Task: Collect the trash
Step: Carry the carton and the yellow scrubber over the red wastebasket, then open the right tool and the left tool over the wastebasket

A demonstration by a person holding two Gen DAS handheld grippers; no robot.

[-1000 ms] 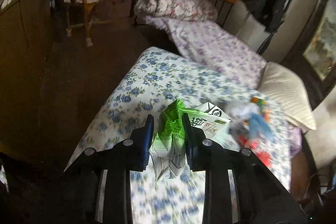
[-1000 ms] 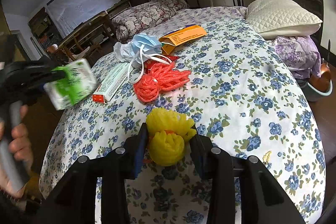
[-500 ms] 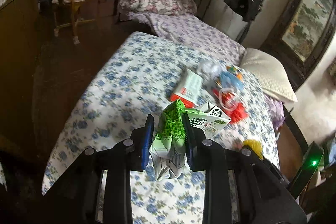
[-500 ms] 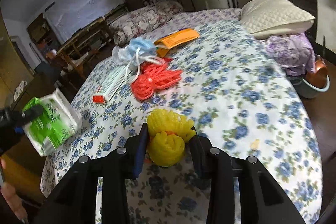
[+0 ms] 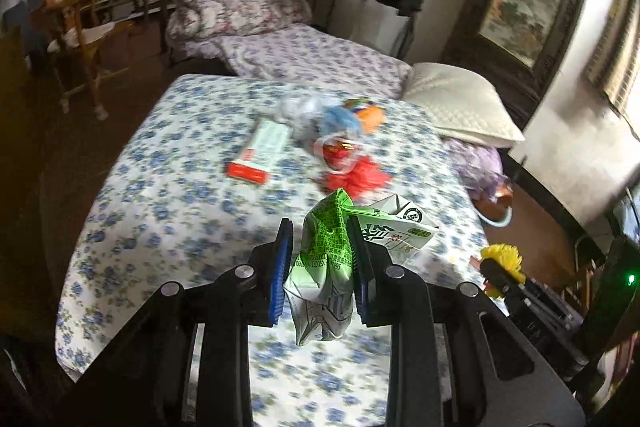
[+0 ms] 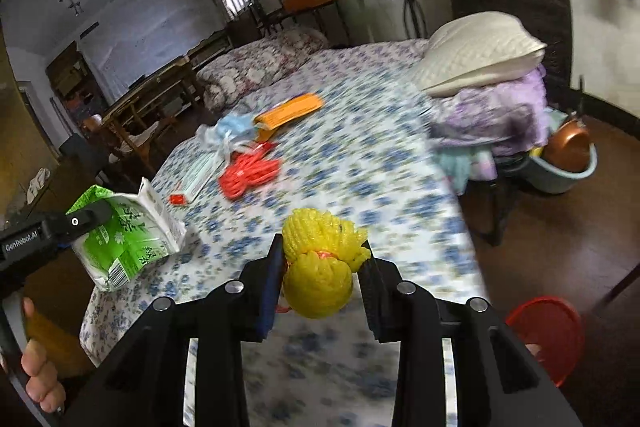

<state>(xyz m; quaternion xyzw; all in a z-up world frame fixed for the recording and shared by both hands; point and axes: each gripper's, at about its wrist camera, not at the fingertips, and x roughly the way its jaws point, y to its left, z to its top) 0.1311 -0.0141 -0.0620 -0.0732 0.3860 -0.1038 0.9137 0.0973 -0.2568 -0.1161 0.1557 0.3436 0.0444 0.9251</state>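
- Trash is in both tools. Left wrist view: left gripper [image 5: 320,267] pinches a crumpled green carton [image 5: 326,263] above the near end of the flowered bed [image 5: 160,207]; more litter, a red-ended box [image 5: 260,151] and a red net [image 5: 356,175], lies further off.
- Right wrist view: right gripper [image 6: 320,275] squeezes a yellow foam net [image 6: 320,267], carried beyond the bed's near edge; a red bin [image 6: 548,331] sits low right.
- Judged step: carrying both catches away. Next calls for positioning over the bin before spreading each tool's fingers.
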